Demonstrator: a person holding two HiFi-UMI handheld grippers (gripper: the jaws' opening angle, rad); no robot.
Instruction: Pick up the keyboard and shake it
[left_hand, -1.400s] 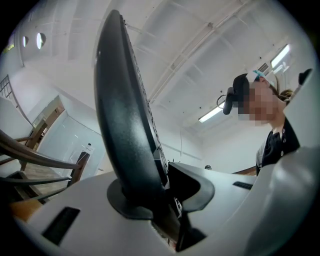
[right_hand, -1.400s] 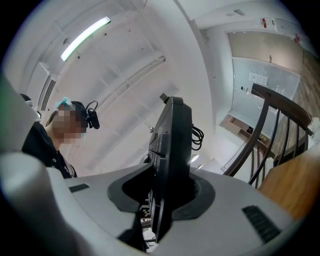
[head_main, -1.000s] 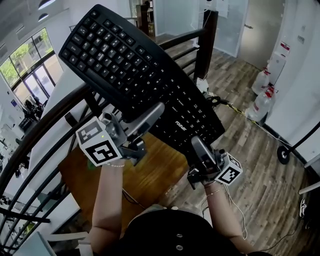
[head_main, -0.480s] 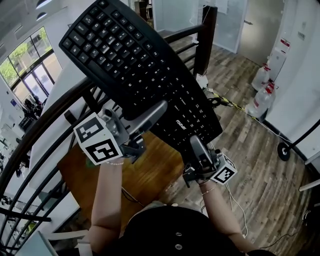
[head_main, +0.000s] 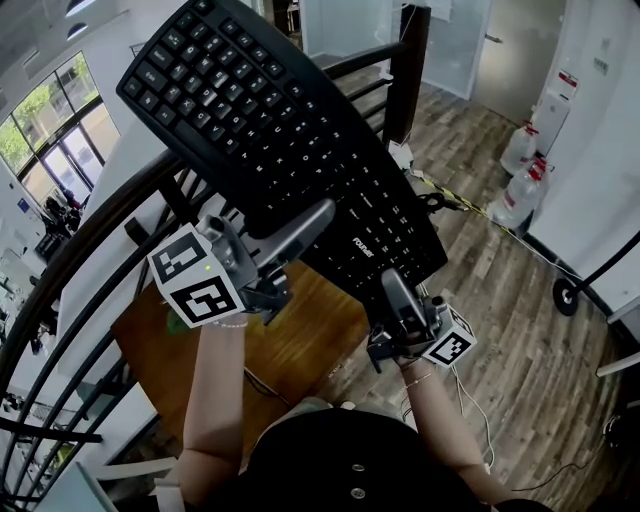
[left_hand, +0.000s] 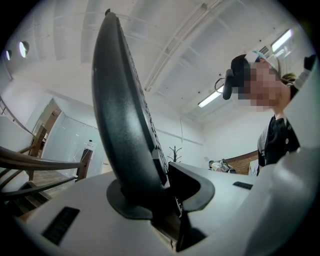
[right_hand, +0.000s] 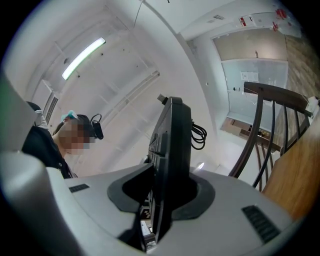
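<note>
— Where do we have the keyboard (head_main: 270, 150)?
— Up in the air, tilted above the railing (head_main: 403, 90), keys towards us. Our left gripper (head_main: 305, 228) pinches its near long edge, and our right gripper (head_main: 393, 292) pinches its lower end.
— Anything different from a second ago?
— Barely. It sits perhaps slightly higher in the head view, and both grips are unchanged.

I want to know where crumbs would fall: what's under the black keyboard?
Beneath the keyboard are a dark railing, a brown wooden surface and plank floor. Whatever lies straight behind it is covered.
</note>
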